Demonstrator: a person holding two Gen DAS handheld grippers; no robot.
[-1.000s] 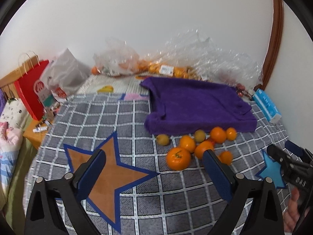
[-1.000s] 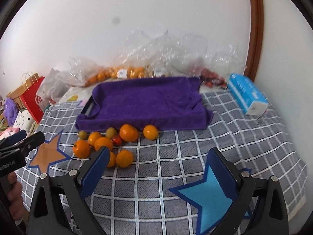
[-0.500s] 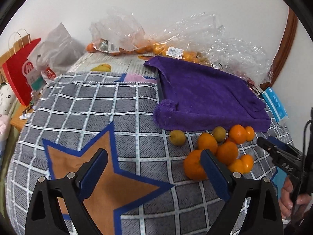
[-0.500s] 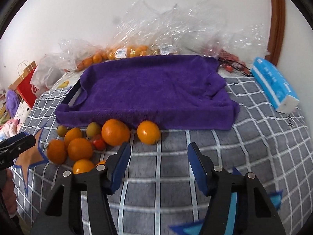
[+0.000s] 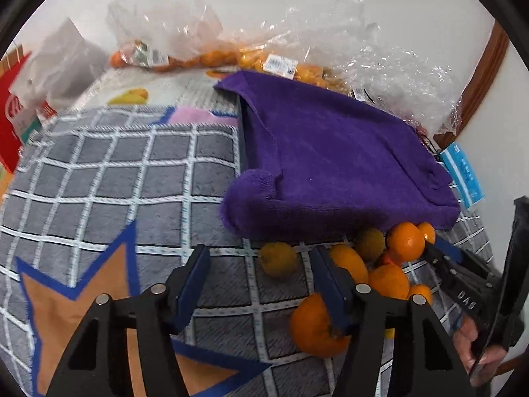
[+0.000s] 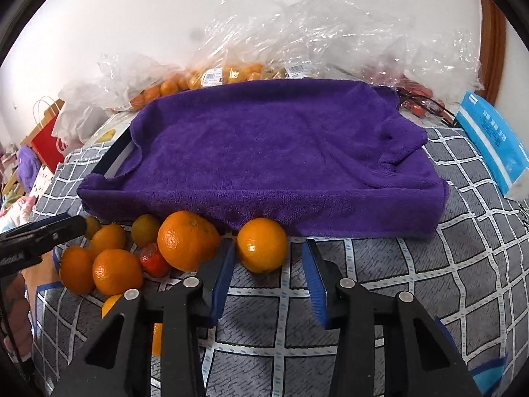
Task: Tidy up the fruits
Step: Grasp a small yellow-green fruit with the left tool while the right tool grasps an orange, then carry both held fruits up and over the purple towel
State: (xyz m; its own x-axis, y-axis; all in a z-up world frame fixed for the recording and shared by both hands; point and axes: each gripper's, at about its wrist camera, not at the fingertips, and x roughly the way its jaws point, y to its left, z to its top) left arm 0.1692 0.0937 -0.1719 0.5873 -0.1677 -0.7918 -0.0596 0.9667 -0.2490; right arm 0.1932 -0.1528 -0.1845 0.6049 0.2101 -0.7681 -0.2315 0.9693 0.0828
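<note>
Both grippers have dropped low and closed in on the fruit since a second ago, and the purple towel (image 6: 264,162) now fills far more of each view.

My left gripper (image 5: 261,276) hangs with its jaws spread and nothing between them. A yellowish fruit (image 5: 278,258) lies just past its tips at 12 o'clock, and a big orange (image 5: 315,326) sits at 3 o'clock, partly hidden behind the right finger. My right gripper (image 6: 268,273) is likewise parted and empty, with a single orange (image 6: 262,244) at 12 o'clock, just beyond the left pad and not yet between the two.

The rest of the pile (image 6: 109,261) sits at 9 to 10 o'clock in the right view, tight against the towel's front edge, with a small red fruit (image 6: 152,262) wedged among the oranges.

I judge the risks plain enough. Round fruit on soft bedding rolls if a finger nudges it first, and the left pad is very near the single orange. Closing off-centre would squirt it sideways into the pile. My two tools also converge on one cluster, so they could collide.

Underneath is a grey checked blanket (image 5: 109,182) with star patches. Clear plastic bags (image 6: 297,33) of fruit line the white wall at 12 o'clock, a red shopping bag (image 6: 49,140) stands at 9 o'clock, and a blue tissue pack (image 6: 492,142) lies at 3 o'clock.
</note>
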